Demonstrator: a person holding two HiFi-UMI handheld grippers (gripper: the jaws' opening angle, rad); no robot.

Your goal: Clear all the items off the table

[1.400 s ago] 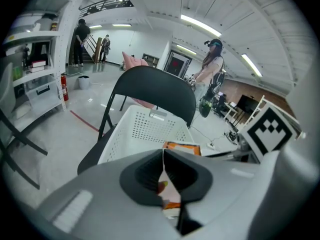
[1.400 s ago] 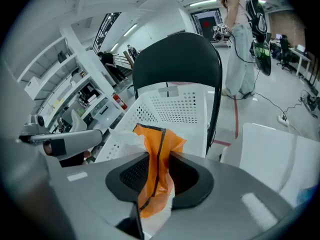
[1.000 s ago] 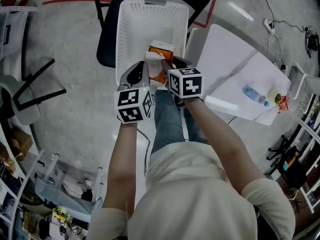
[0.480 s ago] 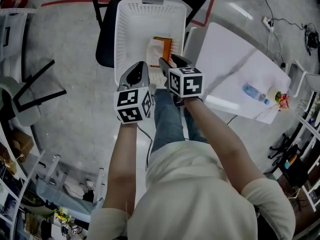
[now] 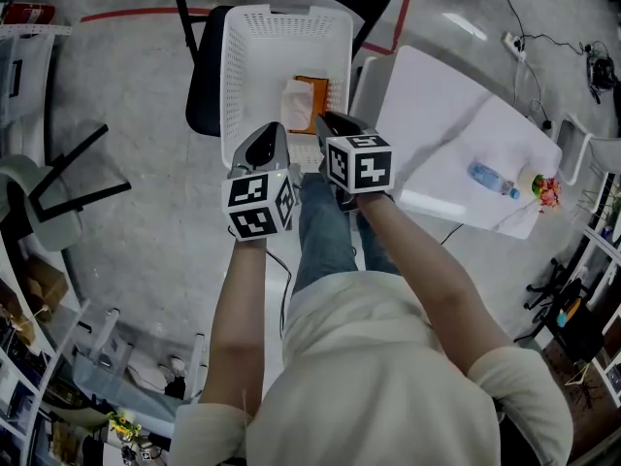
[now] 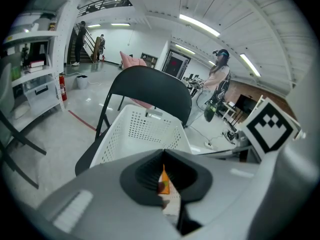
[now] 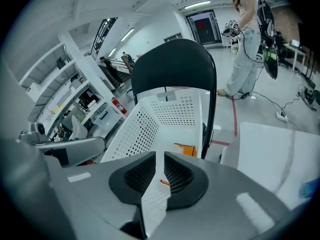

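**Head view:** left gripper [image 5: 275, 129] and right gripper [image 5: 326, 121] side by side over near rim of white basket [image 5: 234, 85] on chair [image 5: 203, 95]. Orange-and-white packet [image 5: 303, 100] inside the basket, just ahead of both. Water bottle [image 5: 488, 180] on table [image 5: 437, 115], well apart to the right, long axis slanting away. Right hand judged nearer.

**Left gripper view:** jaws clenched, empty; packet glimpsed beneath.

**Right gripper view:** jaws just closing to a narrow slit, nothing between. Basket straight ahead.
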